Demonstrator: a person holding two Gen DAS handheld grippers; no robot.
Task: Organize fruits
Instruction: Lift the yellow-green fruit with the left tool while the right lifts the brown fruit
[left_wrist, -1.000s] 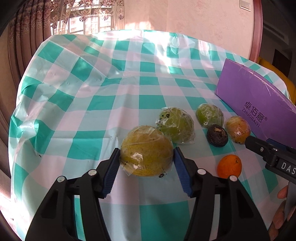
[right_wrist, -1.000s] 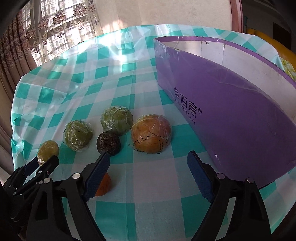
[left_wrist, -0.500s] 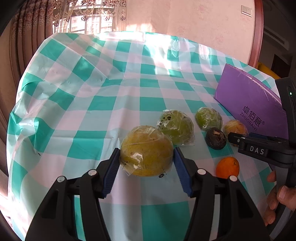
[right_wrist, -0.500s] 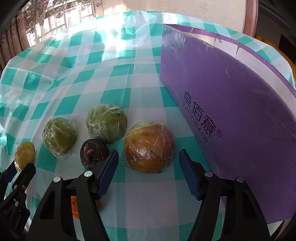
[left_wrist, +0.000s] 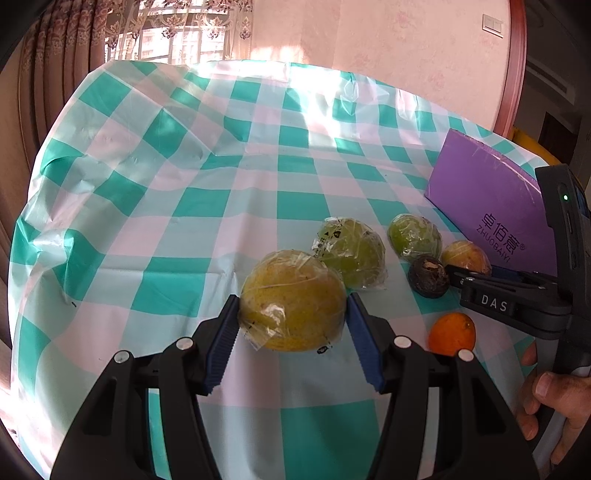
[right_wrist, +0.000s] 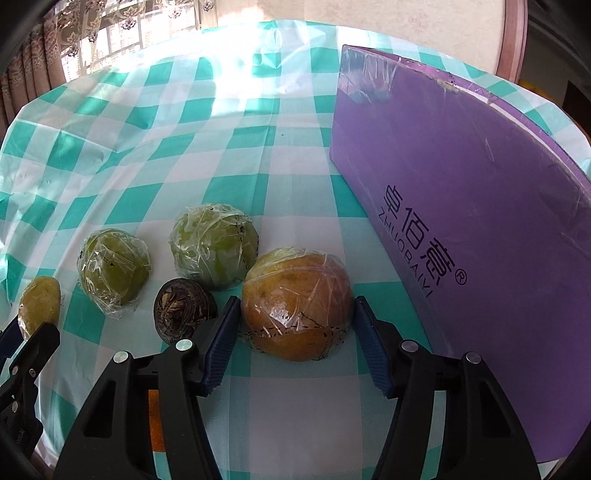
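Two wrapped fruits, two hand-held grippers
Left hand-held gripper (left_wrist: 291, 325) clamps yellow fruit (left_wrist: 291, 299); right hand-held gripper (right_wrist: 295, 326) closing around orange fruit (right_wrist: 297, 304), right pad just apart

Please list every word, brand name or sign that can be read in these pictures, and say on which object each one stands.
"ZHUOBAIYI", with three Chinese characters above it and an ® mark: on the side of the purple box.
"DAS": on the black body of the right gripper, seen from the left wrist view.
Small black print on the film of the wrapped green fruit: too small to read.
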